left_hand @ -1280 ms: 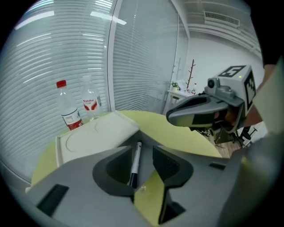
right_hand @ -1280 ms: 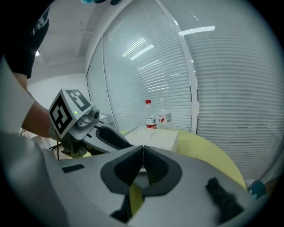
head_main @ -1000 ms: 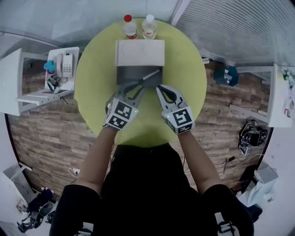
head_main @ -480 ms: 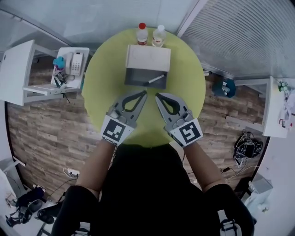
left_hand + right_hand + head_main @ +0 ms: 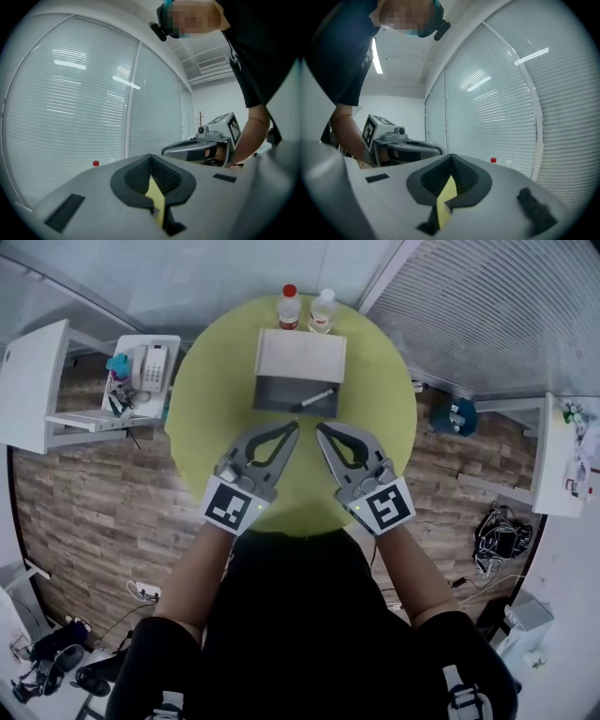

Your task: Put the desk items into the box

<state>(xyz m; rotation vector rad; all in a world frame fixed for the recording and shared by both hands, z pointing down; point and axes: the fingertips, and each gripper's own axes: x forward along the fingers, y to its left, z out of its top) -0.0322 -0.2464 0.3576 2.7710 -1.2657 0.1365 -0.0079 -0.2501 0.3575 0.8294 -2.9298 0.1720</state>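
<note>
On the round yellow-green table (image 5: 211,427) stands an open box (image 5: 298,357) with a white lid folded back and a grey inside. A black-and-white marker (image 5: 315,399) lies in it. My left gripper (image 5: 292,427) and right gripper (image 5: 322,430) hover side by side in front of the box, short of it, tips pointing at it. Both are shut with nothing between the fingers. In the left gripper view the jaws (image 5: 151,157) meet, and the right gripper (image 5: 201,147) shows beside them. The right gripper view shows its jaws (image 5: 451,157) shut and the left gripper (image 5: 403,145) alongside.
Two bottles, one red-capped (image 5: 289,306) and one clear (image 5: 323,307), stand behind the box at the table's far edge. A side table with a telephone (image 5: 150,367) is at the left. Window blinds (image 5: 70,103) run behind the table. A teal object (image 5: 457,416) sits on the floor at the right.
Both grippers have drawn back from the box toward the person and risen. The marker stays lying in the box. Over the last half second they hardly moved.
</note>
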